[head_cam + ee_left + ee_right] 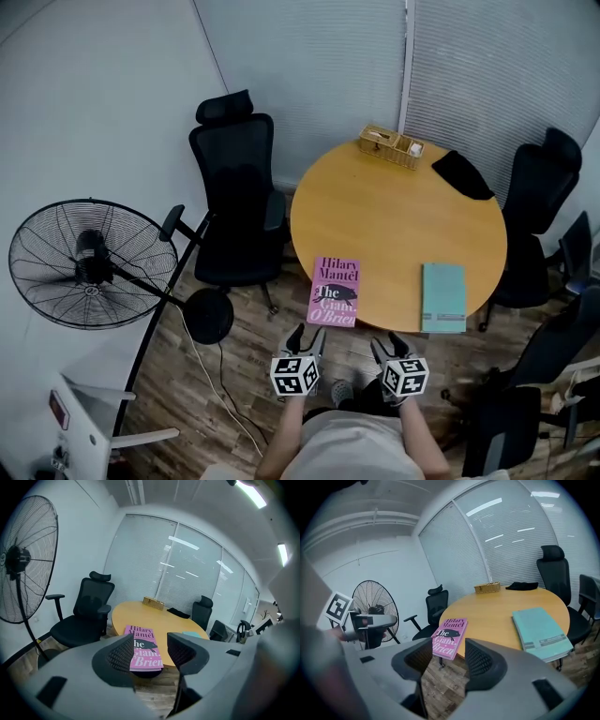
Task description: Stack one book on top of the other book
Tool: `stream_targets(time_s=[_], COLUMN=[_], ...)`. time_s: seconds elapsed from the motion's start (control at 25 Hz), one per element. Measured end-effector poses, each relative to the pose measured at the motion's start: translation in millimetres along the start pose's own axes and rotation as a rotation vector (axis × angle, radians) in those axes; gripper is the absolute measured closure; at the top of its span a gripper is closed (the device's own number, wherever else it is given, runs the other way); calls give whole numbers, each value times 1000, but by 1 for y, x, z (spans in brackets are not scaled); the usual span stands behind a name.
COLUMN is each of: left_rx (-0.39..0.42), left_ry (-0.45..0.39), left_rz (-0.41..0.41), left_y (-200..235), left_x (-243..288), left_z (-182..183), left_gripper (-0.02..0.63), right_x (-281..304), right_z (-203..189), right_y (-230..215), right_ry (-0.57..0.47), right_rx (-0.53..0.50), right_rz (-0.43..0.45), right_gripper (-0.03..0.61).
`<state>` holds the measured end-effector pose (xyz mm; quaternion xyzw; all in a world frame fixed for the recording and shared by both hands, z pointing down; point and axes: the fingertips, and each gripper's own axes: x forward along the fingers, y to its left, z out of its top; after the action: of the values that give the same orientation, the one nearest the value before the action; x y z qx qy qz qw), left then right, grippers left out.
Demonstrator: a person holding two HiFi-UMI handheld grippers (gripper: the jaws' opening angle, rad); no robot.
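Wooden plank floor [234, 375] underfoot, with pale walls [94, 94] and shut blinds [309, 56] behind. At the middle, a round table [403, 216] with a light wood top. Left of it, a big black pedestal fan [92, 262] and a black office chair [234, 187]. More black chairs [539, 206] round the right side.

From the bottom of the head view, two forearms [286, 436] side by side, both reaching forward toward the table's near edge. Left gripper [307, 336] and right gripper [387, 343] close together, just short of the table and over the floor, each pointing ahead and somewhat down. Jaws of both spread wide, with nothing between the pads. Only floor and the pink book in the gaps, farther off.

On the table, two books lying flat and well apart, not stacked. Pink book [335, 291] at the near edge, in line with the left gripper, hanging a little past the rim at the lower end. Teal book [443, 296] to its right, also at the near edge, ahead of the right gripper.

At the far edge, a small wicker basket [390, 146], contents too small to make out. Just right of it, a flat black object [461, 174].
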<state>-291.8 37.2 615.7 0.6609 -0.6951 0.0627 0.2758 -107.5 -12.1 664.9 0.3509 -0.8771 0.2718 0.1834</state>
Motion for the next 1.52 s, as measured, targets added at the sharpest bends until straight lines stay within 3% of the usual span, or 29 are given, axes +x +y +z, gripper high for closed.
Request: stream_targets(time_s=[0.56,0.72,0.92,1.2,1.36,1.52], left_rx=[-42,-22,-11,22,39,20], left_ry=[48,72,117,199,258,314], left_rz=[4,-4,-2,-34,-46,-41], left_y=[38,45,63,76,84,93], left_x=[46,67,94,136,163,186], left_z=[4,10,8,0,-14,-31], left_gripper=[388,388,388,388,387,387], right_x=[59,82,118,150,170,188], right_z=[9,14,17,20,20,17], right_y=[10,9,6,-11,-22,-30], right_ry=[52,70,104,120,132,176], right_rx=[1,7,8,86,151,153], right_rz=[21,26,26,2,-23,-37], right_gripper=[357,357,357,357,357,356])
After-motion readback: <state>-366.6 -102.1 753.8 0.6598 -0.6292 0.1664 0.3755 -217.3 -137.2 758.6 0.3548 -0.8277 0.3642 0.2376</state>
